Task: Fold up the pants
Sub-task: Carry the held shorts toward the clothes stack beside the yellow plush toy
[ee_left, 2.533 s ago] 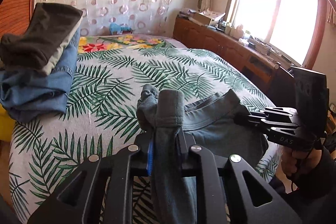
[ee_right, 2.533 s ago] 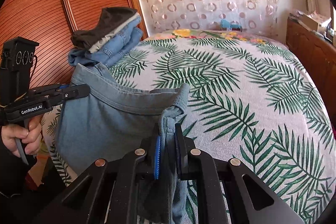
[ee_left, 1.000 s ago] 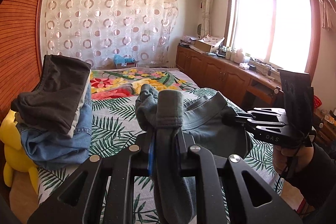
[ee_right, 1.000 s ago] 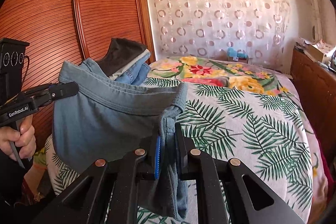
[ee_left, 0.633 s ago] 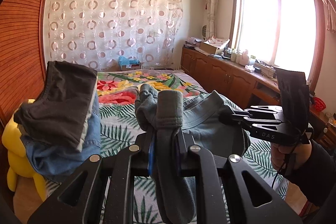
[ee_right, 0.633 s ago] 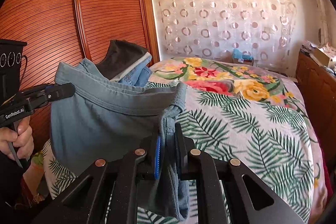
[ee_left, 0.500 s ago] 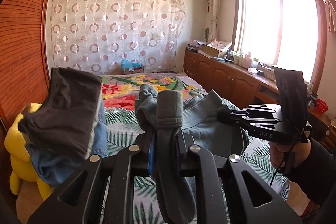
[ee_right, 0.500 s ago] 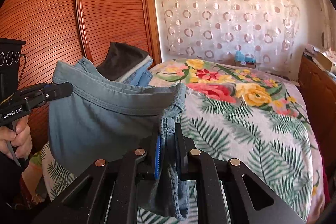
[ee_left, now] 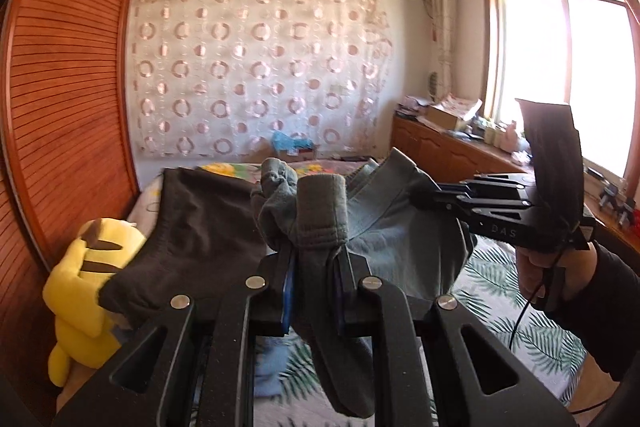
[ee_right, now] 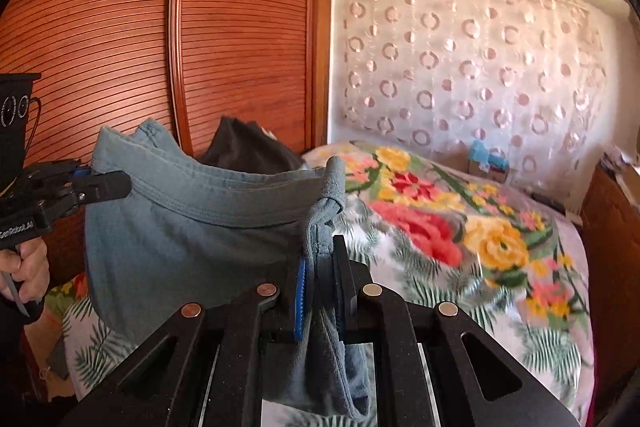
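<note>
I hold grey-blue pants (ee_right: 188,243) by the waistband, stretched between both grippers and lifted above the bed. My left gripper (ee_left: 314,259) is shut on one bunched end of the waistband (ee_left: 320,211); it also shows at the left in the right wrist view (ee_right: 108,185). My right gripper (ee_right: 322,267) is shut on the other end of the waistband and shows at the right in the left wrist view (ee_left: 424,197). The pants (ee_left: 400,239) hang down from the band; their legs are hidden below.
The bed (ee_right: 460,235) has a palm-leaf and flower cover. A pile of folded clothes, dark on top (ee_left: 200,227), lies at its left beside a yellow plush toy (ee_left: 84,275). A wooden wardrobe (ee_right: 120,47) stands left, a low cabinet (ee_left: 452,151) under the window right.
Both grippers have risen with the pants and tilted up, so more wall and ceiling show. The waistband stays stretched between them and both grips are unchanged.
</note>
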`<state>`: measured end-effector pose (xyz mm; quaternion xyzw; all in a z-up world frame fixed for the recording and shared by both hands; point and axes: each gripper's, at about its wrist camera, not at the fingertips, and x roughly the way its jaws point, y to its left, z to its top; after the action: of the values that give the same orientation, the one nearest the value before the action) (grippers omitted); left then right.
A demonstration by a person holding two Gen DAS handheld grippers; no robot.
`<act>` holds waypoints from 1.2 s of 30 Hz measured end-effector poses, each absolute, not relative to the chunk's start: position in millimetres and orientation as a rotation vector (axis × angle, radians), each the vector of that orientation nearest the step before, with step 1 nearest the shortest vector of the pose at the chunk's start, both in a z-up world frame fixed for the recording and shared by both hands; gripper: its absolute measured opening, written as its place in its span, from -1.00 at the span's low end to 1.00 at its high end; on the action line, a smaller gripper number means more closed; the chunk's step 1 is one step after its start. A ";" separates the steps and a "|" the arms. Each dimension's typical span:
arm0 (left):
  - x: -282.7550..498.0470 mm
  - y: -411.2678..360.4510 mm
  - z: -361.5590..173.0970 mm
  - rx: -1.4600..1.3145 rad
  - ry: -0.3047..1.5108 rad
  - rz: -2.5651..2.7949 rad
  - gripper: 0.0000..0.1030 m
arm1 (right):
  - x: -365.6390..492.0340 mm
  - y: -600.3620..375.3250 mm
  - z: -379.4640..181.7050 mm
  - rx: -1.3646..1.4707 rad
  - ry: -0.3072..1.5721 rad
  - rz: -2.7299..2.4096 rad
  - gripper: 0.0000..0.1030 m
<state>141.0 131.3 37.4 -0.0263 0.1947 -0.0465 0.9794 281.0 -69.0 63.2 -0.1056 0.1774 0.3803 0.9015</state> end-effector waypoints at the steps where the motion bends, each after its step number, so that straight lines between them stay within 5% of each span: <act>1: 140.3 137.8 36.7 -0.060 0.383 -0.077 -0.68 | 288.6 -62.9 63.7 -0.222 0.361 0.797 -0.78; 27: 137.4 208.2 3.2 -0.177 0.309 0.166 -0.68 | 398.8 67.1 69.7 -0.408 0.309 0.973 -0.78; 32: 142.5 212.0 -11.8 -0.193 0.366 0.207 -0.44 | 411.6 80.6 59.3 -0.404 0.358 0.982 -0.78; 36: 147.2 212.5 -20.2 -0.201 0.412 0.205 -0.13 | 423.5 73.8 52.7 -0.371 0.400 0.971 -0.55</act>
<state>147.2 212.5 -20.2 -0.0992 0.2038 0.1012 0.9687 423.5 73.8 52.7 -0.1760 0.1897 0.4609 0.8489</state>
